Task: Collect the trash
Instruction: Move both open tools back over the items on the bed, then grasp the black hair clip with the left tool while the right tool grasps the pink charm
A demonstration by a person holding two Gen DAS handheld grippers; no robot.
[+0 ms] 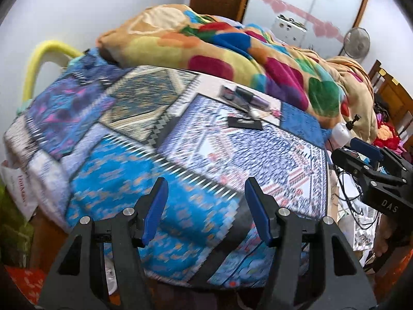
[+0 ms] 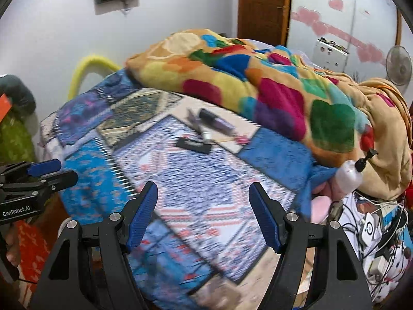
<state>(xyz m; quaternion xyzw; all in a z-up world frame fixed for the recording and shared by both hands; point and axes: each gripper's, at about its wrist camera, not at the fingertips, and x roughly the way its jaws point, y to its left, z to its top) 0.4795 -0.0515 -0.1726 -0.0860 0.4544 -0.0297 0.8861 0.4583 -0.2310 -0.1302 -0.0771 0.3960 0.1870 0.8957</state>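
Several small trash items lie on the patterned bedspread [image 1: 129,175] near the blanket: a flat black packet [image 1: 244,123] [image 2: 194,145], a dark tube-like wrapper [image 1: 245,95] [image 2: 216,122], and a thin stick with a pink end [image 2: 232,138]. The images are motion-blurred. My left gripper [image 1: 206,206] is open and empty, above the bed's near corner, well short of the items. My right gripper [image 2: 202,211] is open and empty, also short of them. Each gripper shows at the edge of the other's view: the right one [image 1: 371,160] and the left one [image 2: 44,173].
A crumpled multicolour blanket [image 1: 232,51] [image 2: 271,82] fills the back of the bed. A white pump bottle [image 2: 351,175] sits at the bed's right edge above tangled cables and chargers [image 2: 382,232]. A yellow curved bar [image 1: 38,62], a door and a fan [image 2: 398,64] stand behind.
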